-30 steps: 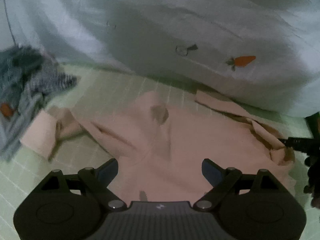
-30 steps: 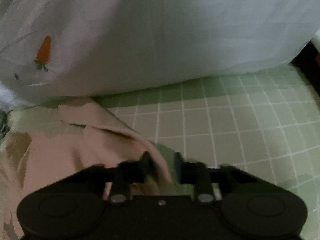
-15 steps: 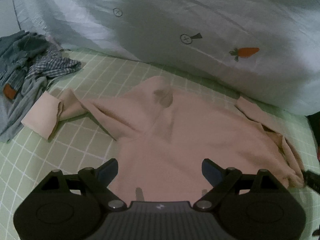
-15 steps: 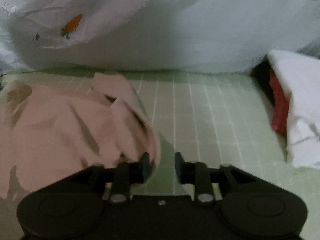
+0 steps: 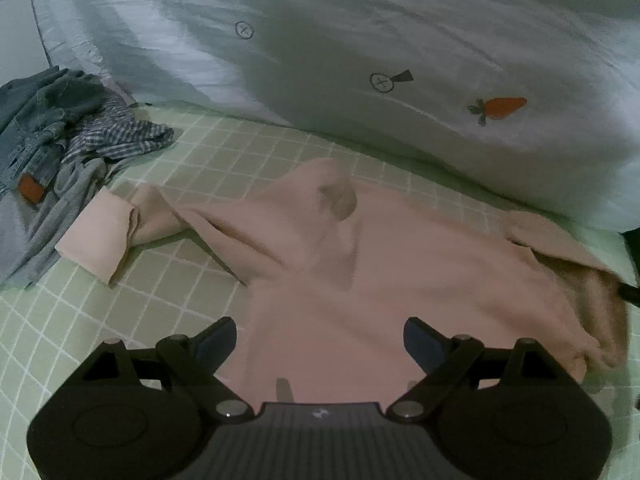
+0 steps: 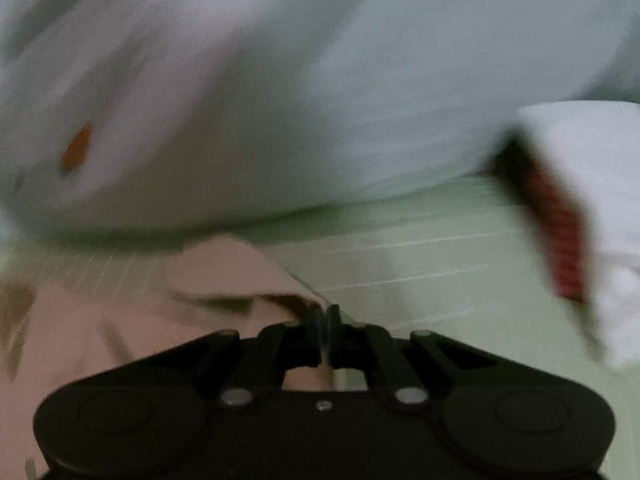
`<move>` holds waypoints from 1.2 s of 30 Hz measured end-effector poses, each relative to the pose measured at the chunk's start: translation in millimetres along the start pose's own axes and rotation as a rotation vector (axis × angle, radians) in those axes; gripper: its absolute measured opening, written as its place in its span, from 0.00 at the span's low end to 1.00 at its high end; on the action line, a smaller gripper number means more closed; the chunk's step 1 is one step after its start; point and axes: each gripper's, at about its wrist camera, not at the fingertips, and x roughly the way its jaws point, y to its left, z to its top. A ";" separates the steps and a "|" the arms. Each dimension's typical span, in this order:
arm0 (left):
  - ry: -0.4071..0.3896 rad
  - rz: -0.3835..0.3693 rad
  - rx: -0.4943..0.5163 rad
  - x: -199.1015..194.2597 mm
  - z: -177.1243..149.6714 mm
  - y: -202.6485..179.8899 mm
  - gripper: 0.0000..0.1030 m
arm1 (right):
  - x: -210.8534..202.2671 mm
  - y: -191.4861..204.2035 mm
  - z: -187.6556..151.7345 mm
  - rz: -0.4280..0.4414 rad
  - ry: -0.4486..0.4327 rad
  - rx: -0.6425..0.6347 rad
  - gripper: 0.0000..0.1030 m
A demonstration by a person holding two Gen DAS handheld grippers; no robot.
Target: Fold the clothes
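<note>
Since half a second ago the right gripper (image 6: 325, 314) has closed: its 2 fingers, then parted beside the folded right edge of the pink sweatshirt (image 5: 360, 264), are now pressed together, and a thin edge of pink cloth seems caught between them, though the right wrist view is badly blurred. That view has also swung, so the white folded cloth with a red strip (image 6: 560, 232) sits higher at the right. The left gripper (image 5: 320, 340) is as it was: fingers spread wide above the sweatshirt's lower body, nothing between them, and the left wrist view barely shifted.

The pink sweatshirt lies spread flat on the green checked sheet (image 5: 100, 320), in front of the white duvet printed with carrots (image 5: 400, 60). Its collar points toward the duvet. 1 sleeve reaches out to the left, twisted, with a paler cuff (image 5: 94, 240) turned back at its end, near a heap of denim and striped clothes (image 5: 60, 152). The other sleeve is bunched and folded over along the right edge, where a dark tip, likely the right gripper's, shows at the frame's rim.
</note>
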 end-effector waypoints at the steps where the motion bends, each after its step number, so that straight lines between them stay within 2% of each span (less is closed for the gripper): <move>1: 0.004 0.000 -0.002 1.1 -0.2 0.2 0.88 | -12.9 -9.6 -5.5 -0.035 -0.009 0.029 0.02; 2: 0.008 -0.002 -0.002 2.4 -0.3 -0.3 0.88 | -24.4 -18.9 -11.5 -0.067 -0.009 0.056 0.02; 6: 0.024 -0.018 0.017 6.4 -1.0 -6.9 0.88 | -39.2 -45.9 -44.3 -0.116 0.131 0.111 0.05; 7: 0.025 -0.024 0.026 6.1 -1.2 -9.5 0.88 | -39.2 -48.7 -51.2 -0.119 0.154 0.111 0.11; 8: 0.024 -0.029 0.036 5.5 -1.4 -12.2 0.88 | -39.3 -51.4 -57.2 -0.123 0.172 0.113 0.22; 12: 0.015 -0.036 0.066 1.3 -1.9 -19.6 0.88 | -36.1 -53.8 -49.0 -0.128 0.128 0.124 0.37; 14: 0.015 -0.031 0.065 0.4 -2.0 -20.5 0.88 | -26.1 -46.8 -33.6 -0.112 0.102 0.073 0.49; 16: 0.017 -0.023 0.057 0.2 -2.3 -20.0 0.88 | -10.0 -33.9 -22.5 -0.096 0.110 -0.042 0.59; 18: 0.019 -0.015 0.047 -0.2 -2.4 -19.5 0.88 | 8.4 -21.2 -15.6 -0.112 0.129 -0.163 0.59; 21: 0.023 -0.009 0.040 -0.5 -2.4 -20.0 0.88 | 31.8 -17.0 -15.9 -0.166 0.182 -0.256 0.45; 23: 0.024 -0.010 0.048 -0.4 -2.3 -21.5 0.88 | 29.1 -36.9 -17.1 -0.142 0.180 -0.160 0.10; 27: 0.020 -0.017 0.060 -0.6 -1.8 -24.0 0.88 | -10.0 -79.9 -26.0 -0.198 0.066 0.055 0.10; 30: 0.021 -0.024 0.060 0.1 -2.7 -23.7 0.88 | -47.3 -112.4 -49.2 -0.204 -0.002 0.259 0.14; 34: 0.044 -0.043 0.064 2.7 -5.5 -25.8 0.88 | -52.3 -137.6 -78.3 -0.242 0.075 0.354 0.36; 36: 0.046 -0.053 0.078 1.1 -6.4 -29.3 0.88 | -53.4 -149.2 -84.5 -0.245 0.085 0.417 0.42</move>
